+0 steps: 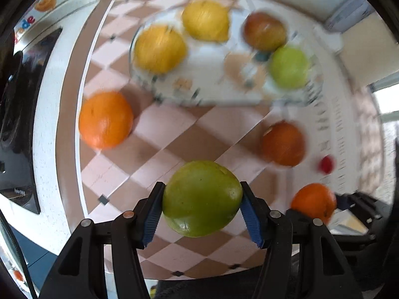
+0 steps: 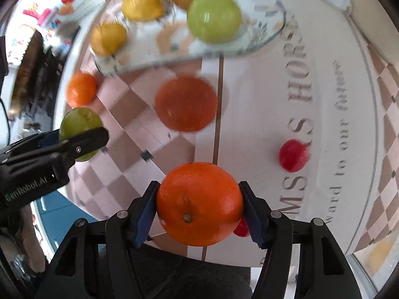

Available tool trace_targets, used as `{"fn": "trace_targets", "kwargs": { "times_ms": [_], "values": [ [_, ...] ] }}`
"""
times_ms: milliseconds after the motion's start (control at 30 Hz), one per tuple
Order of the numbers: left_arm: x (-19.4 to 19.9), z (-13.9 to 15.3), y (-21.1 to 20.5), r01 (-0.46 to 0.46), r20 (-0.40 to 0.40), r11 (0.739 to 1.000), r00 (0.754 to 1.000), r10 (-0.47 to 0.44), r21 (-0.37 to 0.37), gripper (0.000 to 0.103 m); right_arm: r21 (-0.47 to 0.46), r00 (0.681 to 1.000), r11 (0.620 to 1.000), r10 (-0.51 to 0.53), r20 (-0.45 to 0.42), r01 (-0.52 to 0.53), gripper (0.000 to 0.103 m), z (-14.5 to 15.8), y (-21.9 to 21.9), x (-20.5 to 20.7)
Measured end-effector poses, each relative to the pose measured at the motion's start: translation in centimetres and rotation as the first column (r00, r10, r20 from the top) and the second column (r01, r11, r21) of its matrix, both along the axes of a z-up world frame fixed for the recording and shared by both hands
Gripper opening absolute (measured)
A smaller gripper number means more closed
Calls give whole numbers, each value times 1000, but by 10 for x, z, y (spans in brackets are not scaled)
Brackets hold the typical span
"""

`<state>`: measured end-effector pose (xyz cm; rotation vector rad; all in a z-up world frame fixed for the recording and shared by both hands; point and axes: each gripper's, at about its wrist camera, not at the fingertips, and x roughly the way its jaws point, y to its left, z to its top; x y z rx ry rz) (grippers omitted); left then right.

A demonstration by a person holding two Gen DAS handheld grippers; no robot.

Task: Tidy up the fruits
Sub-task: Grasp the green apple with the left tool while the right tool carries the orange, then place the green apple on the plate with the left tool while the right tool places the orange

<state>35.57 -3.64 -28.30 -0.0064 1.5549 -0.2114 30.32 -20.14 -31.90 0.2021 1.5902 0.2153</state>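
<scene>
My left gripper [image 1: 202, 209] is shut on a green apple [image 1: 202, 198] and holds it above the checked tablecloth. My right gripper [image 2: 199, 206] is shut on an orange [image 2: 199, 203]; that orange also shows in the left wrist view [image 1: 313, 203]. The left gripper with its apple [image 2: 79, 124] shows at the left of the right wrist view. A glass plate [image 1: 224, 94] at the back holds two lemons [image 1: 159, 48] [image 1: 205, 20], a reddish apple [image 1: 264, 31] and a green apple [image 1: 289, 67]. Two oranges [image 1: 106, 119] [image 1: 283, 143] lie on the cloth.
A small red fruit [image 2: 293, 154] lies on the white lettered part of the cloth, another [image 2: 241, 228] sits half hidden behind the held orange. The round table's white rim [image 1: 47, 124] curves along the left, with dark equipment beyond it.
</scene>
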Motion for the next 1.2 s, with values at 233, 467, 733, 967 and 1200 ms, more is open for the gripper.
{"fn": "trace_targets", "kwargs": {
  "times_ms": [233, 467, 733, 967, 1200],
  "values": [
    [60, 43, -25, -31, 51, 997, 998, 35, -78, 56, 20, 989, 996, -87, 121, 85, 65, 50, -44, 56],
    [107, -7, -32, -123, -72, 990, 990, 118, -63, 56, 60, 982, 986, -163, 92, 158, 66, 20, -69, 146],
    [122, -34, -37, -156, -160, 987, 976, 148, -40, 56, 8, 990, 992, -122, 69, 122, 66, -1, -66, 190],
    [123, -38, -36, -168, -182, 984, 971, 154, -65, 90, -34, 993, 994, -103, 61, 105, 75, -15, -58, 207],
    [120, -23, -32, -129, -108, 991, 986, 126, -21, 90, -106, 988, 991, -69, 136, 84, 91, 14, -56, 200]
  ]
}}
